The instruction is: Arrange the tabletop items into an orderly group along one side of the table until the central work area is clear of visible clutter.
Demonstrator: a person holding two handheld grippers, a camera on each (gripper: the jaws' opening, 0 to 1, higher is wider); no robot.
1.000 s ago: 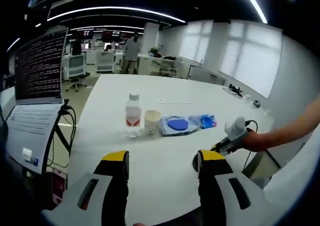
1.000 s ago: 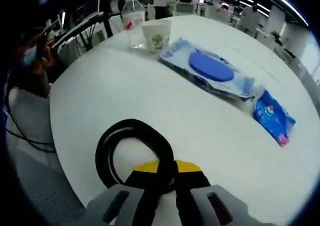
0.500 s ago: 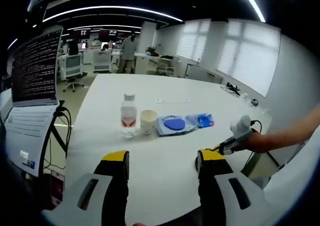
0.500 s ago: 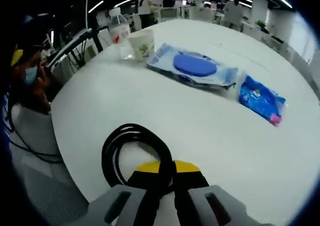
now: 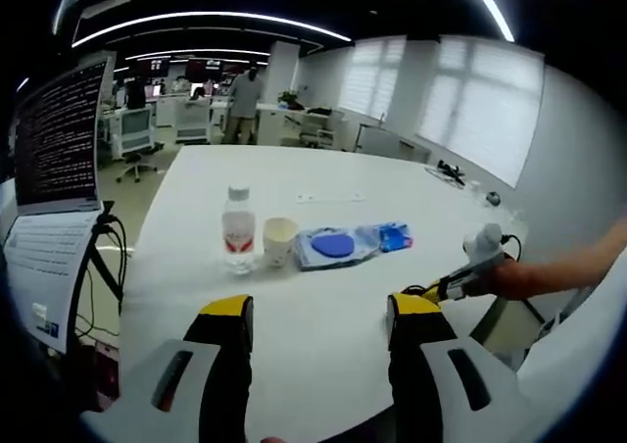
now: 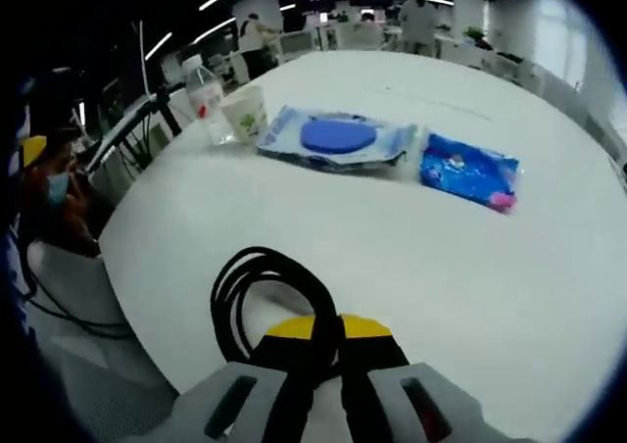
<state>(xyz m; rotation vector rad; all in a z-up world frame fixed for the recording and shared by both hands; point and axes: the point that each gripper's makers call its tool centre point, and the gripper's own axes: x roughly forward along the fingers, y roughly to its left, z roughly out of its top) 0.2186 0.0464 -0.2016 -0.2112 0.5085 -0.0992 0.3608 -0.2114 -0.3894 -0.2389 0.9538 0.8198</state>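
**Black cable coil gripped at the table edge; four items lined up farther in**

In the left gripper view, the left gripper point(image 5: 318, 318) is held with its yellow-tipped jaws spread wide and nothing between them, above the near edge of the white table point(image 5: 323, 193). A row is formed farther in by a water bottle point(image 5: 236, 230), a paper cup point(image 5: 279, 242), a wet-wipe pack point(image 5: 331, 246) and a small blue packet point(image 5: 395, 236). The right gripper point(image 5: 477, 267) is seen at the right, held by a hand point(image 5: 509, 278). A laptop point(image 5: 54, 169) stands at the left.

In the right gripper view, the right gripper point(image 6: 315, 335) is clenched on a coiled black cable point(image 6: 265, 296) near the table edge point(image 6: 490, 296). The water bottle point(image 6: 206, 98), paper cup point(image 6: 245, 115), wet-wipe pack point(image 6: 335, 137) and blue packet point(image 6: 468, 171) lie well beyond the coil.
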